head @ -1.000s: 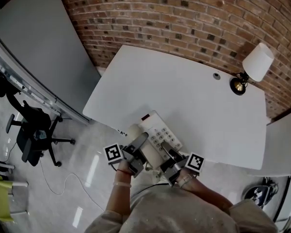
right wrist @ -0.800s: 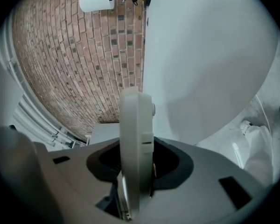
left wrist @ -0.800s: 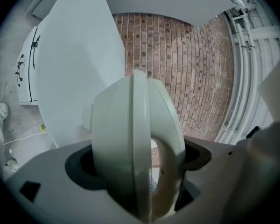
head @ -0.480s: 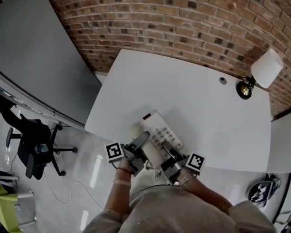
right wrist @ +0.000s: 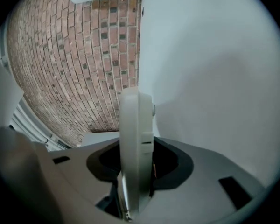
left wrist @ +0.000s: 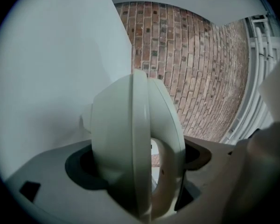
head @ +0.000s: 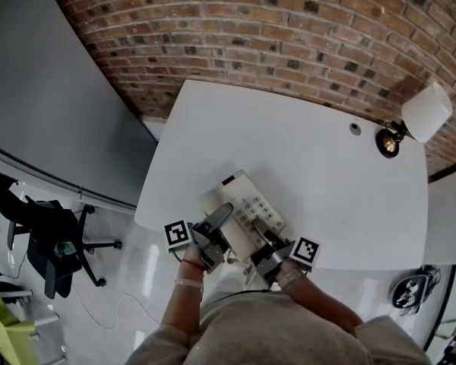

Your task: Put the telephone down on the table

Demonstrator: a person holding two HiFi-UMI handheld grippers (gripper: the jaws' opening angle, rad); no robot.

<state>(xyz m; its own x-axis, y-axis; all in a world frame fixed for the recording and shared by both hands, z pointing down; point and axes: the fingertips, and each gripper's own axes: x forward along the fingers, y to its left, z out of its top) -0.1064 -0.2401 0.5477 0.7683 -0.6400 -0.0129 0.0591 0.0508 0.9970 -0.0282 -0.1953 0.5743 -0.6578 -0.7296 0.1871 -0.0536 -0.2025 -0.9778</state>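
A white desk telephone (head: 242, 206) with a keypad hangs between my two grippers at the near edge of the white table (head: 311, 158). My left gripper (head: 219, 220) is shut on its handset side; the left gripper view shows the rounded handset (left wrist: 130, 143) wedged between the jaws of that gripper (left wrist: 139, 174). My right gripper (head: 264, 239) is shut on the base's near right edge. In the right gripper view that thin edge (right wrist: 135, 134) stands upright in the jaws of the right gripper (right wrist: 136, 171). Whether the telephone touches the tabletop is hidden.
A brass desk lamp with a white shade (head: 424, 112) stands at the table's far right corner, near a small cable hole (head: 355, 128). A brick wall (head: 289, 36) runs behind the table. A grey panel (head: 53, 105) and a black office chair (head: 49, 238) are at the left.
Both grippers have carried the telephone forward, from hanging partly off the near edge to further over the tabletop. Their grip on it looks the same.
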